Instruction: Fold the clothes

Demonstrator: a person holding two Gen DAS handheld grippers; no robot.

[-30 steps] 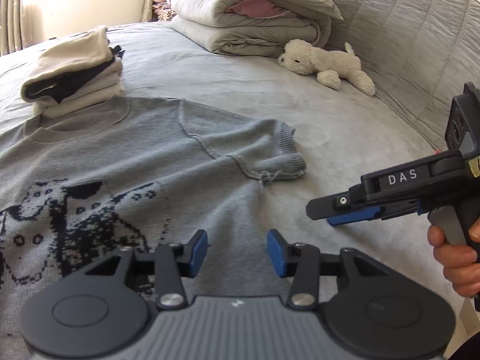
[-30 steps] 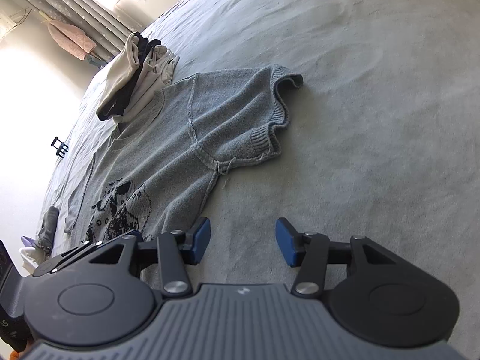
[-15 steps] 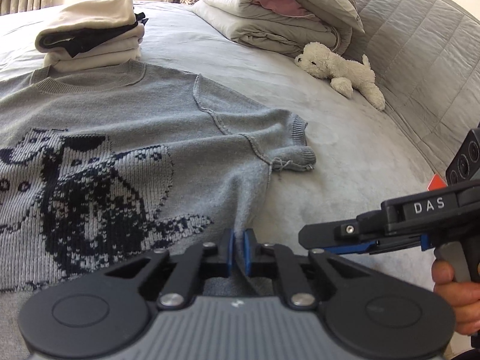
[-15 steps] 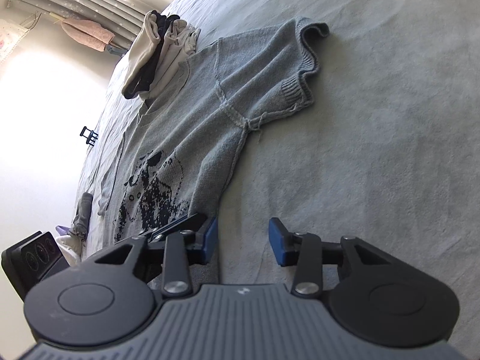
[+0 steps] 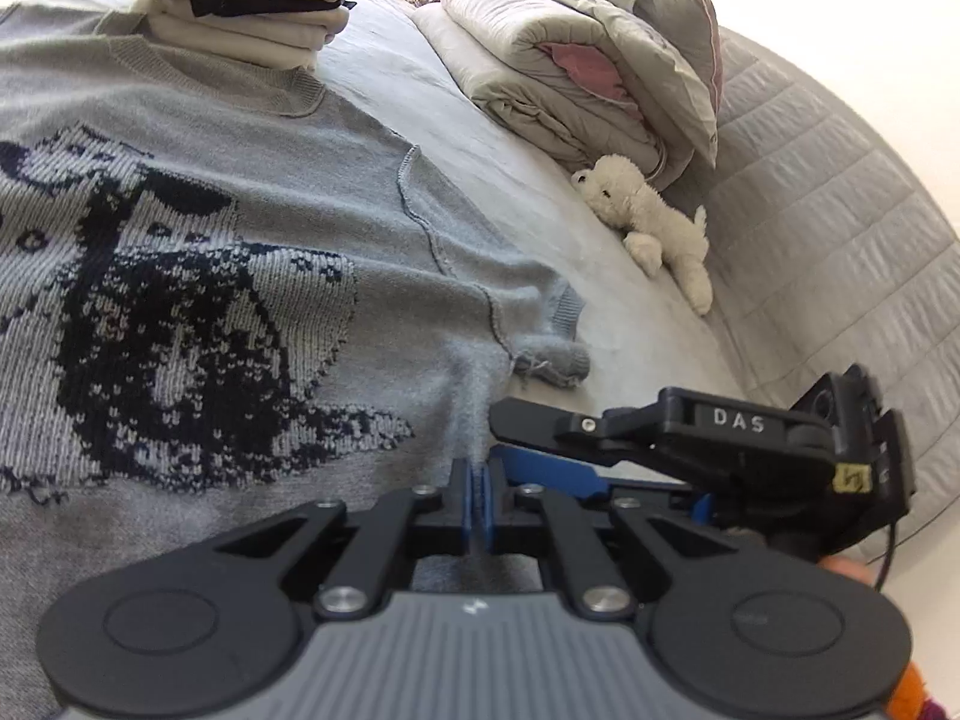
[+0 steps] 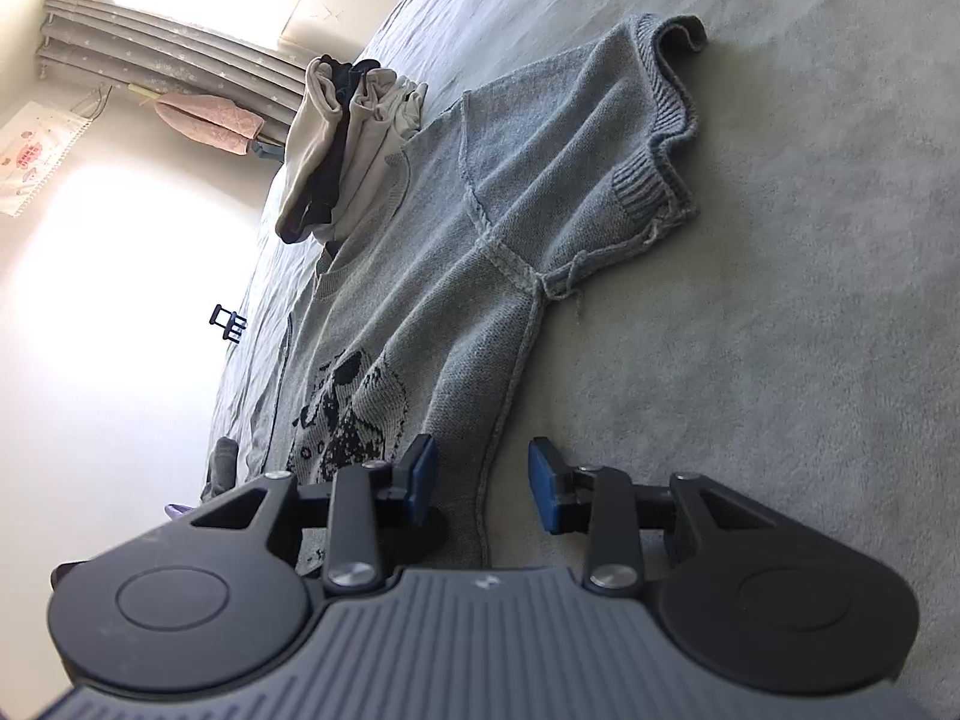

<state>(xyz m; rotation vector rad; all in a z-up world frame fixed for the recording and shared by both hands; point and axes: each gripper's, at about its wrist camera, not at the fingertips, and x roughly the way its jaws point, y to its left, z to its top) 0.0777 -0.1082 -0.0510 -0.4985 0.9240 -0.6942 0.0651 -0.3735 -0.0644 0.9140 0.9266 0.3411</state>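
A grey knitted sweater (image 5: 252,192) with a dark animal pattern lies spread flat on the bed (image 5: 540,192), its short sleeve (image 5: 540,324) bunched at the cuff. At its collar end sits a stack of folded clothes (image 5: 240,6), cream with one dark piece between. The left gripper (image 5: 478,507) has its blue pads pressed together, pinching the sweater's side edge below the sleeve, and a ridge of cloth rises from the pinch. Just to its right, the right gripper (image 5: 540,468) reaches in low over the bed, close to the same edge. In the right wrist view its fingers (image 6: 543,486) are spread apart, one on each side of the sweater's side seam, with nothing between the pads but cloth lying flat. Further right, a folded duvet (image 5: 576,54) and a white plush dog (image 5: 651,228) rest near the quilted headboard (image 5: 840,228).
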